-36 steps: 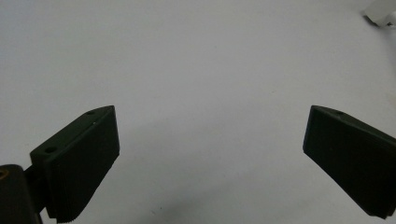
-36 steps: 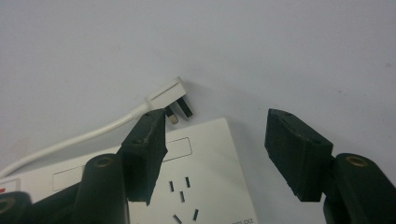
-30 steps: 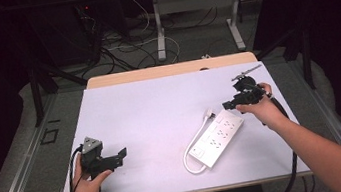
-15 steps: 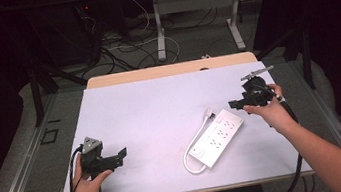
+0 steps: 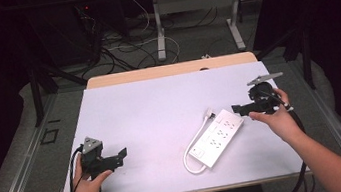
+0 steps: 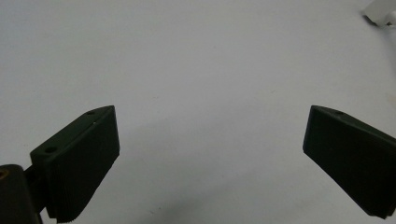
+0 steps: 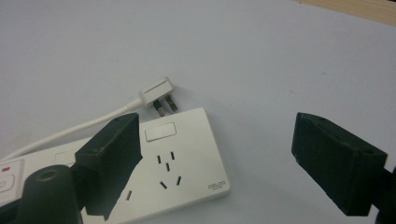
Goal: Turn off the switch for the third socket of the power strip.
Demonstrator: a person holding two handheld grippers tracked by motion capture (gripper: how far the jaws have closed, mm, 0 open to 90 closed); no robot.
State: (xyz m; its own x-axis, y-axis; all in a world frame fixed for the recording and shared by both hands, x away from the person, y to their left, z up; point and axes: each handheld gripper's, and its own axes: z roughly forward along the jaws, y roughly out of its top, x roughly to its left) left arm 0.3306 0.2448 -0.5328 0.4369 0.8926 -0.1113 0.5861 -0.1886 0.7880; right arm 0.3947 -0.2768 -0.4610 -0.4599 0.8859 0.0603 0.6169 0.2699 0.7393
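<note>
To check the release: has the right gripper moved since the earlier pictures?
Yes. The right gripper has drawn back toward the table's right edge, away from the power strip, and its jaws have just been opening, with nothing between them.

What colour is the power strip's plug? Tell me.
White, with dark metal prongs; the flat angled plug of the white plastic power strip shows best in the right gripper view.

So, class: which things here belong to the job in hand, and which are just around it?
Job in hand:
power strip
its plug
right hand-held gripper, jaws just opened, nothing between them

Just around:
left hand-held gripper, open, idle
table
floor cables
</note>
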